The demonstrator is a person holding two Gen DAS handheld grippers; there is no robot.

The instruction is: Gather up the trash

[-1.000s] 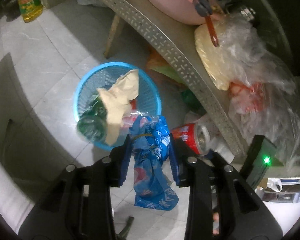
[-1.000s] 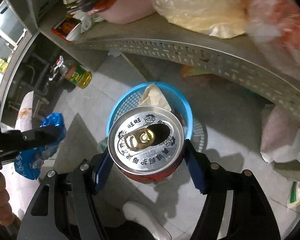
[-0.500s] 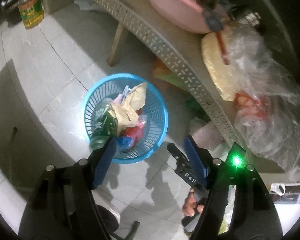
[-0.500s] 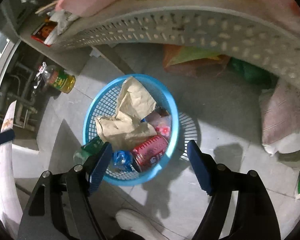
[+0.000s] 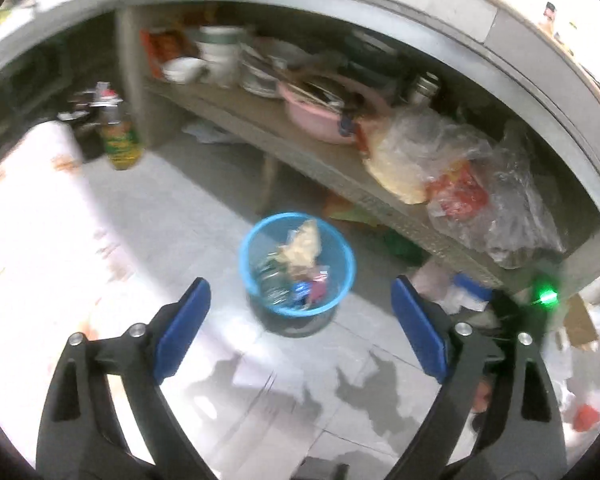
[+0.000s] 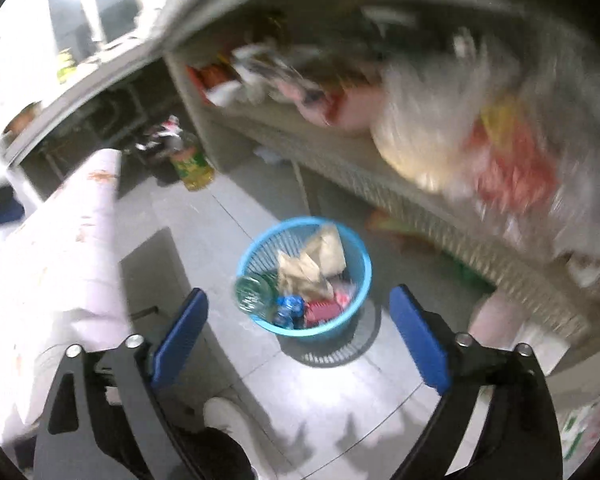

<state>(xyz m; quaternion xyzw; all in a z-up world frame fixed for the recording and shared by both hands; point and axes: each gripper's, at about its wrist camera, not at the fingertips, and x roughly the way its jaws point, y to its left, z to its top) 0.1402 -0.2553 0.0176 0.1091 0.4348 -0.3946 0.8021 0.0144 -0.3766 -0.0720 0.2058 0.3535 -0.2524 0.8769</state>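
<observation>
Since the earlier frames, both loads have been let go: the blue crinkled plastic wrapper [image 6: 287, 309] once pinched by the left gripper [image 5: 300, 320] and the red drink can [image 6: 323, 310] once clamped by the right gripper [image 6: 298, 322] are now seen lying inside the round blue plastic mesh basket [image 5: 342, 254]. Both grippers have been drawn up and away, so that the basket is viewed smaller and farther below than before.

Nothing is held between the left gripper's blue-padded fingers; its jaws are spread wide and are opening. The right gripper's jaws are likewise empty, wide apart and opening.

The basket is set on the pale grey tiled floor [image 5: 204, 224], just in front of a low grey perforated shelf [image 5: 324, 168]. Crumpled tan paper [image 6: 320, 260] is piled in the basket's upper part, and a clear green plastic bottle [image 6: 254, 290] is leaned against its left rim; the wrapper and can are lodged at the near side, beside each other.

On the shelf a pink plastic basin [image 5: 316, 116] and clear plastic bags with yellow and red contents [image 5: 440, 164] are seen. A yellow oil bottle [image 5: 120, 140] is stood on the floor at the left. The right wrist view is heavily blurred along its upper right.
</observation>
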